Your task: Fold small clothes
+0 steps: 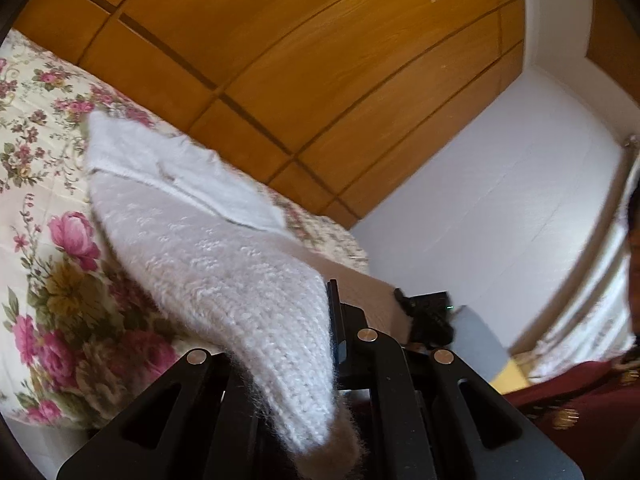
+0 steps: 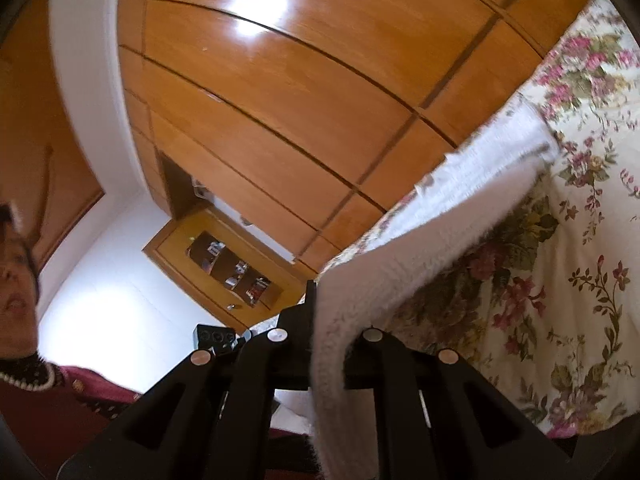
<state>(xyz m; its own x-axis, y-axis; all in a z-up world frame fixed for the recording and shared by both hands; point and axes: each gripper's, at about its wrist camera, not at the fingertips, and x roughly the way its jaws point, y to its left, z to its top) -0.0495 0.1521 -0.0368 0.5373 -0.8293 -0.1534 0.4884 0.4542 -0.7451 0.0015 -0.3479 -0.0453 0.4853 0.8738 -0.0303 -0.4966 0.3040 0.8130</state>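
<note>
Left hand-held gripper point(image 1: 320, 344): pressed together, pinching one near end of a white knit point(image 1: 224, 264). Right hand-held gripper point(image 2: 324, 340): likewise closed, pinching the other near end of the knit point(image 2: 400, 256). Both raised off the bed point(image 1: 44, 152) and pointing roughly level.

Knit: fuzzy, small, hanging between the two grips and stretching away toward the bed's middle. Near part clear of the floral cover; far part apparently lying on the cover, folded-over band showing at its far end. Exact garment type hard to tell.

Beyond the bed's far edge: wooden wardrobe point(image 1: 304, 64) filling the background, white wall point(image 1: 500, 184) beside it. At the frame edge, part of a person in a dark red top point(image 1: 592, 396).

Step in hand, as a judgement: lifting the near hem to start a fold, both ends held. Fold not yet made.

Next move, likely: carry both grips forward together, over the far part, keeping the held edge taut and level so the knit doubles over without skewing; lower onto the cover, line the edges up, then release. Risk: uneven pull from one side twisting the soft fabric, or fuzz clinging to the pads on release.
</note>
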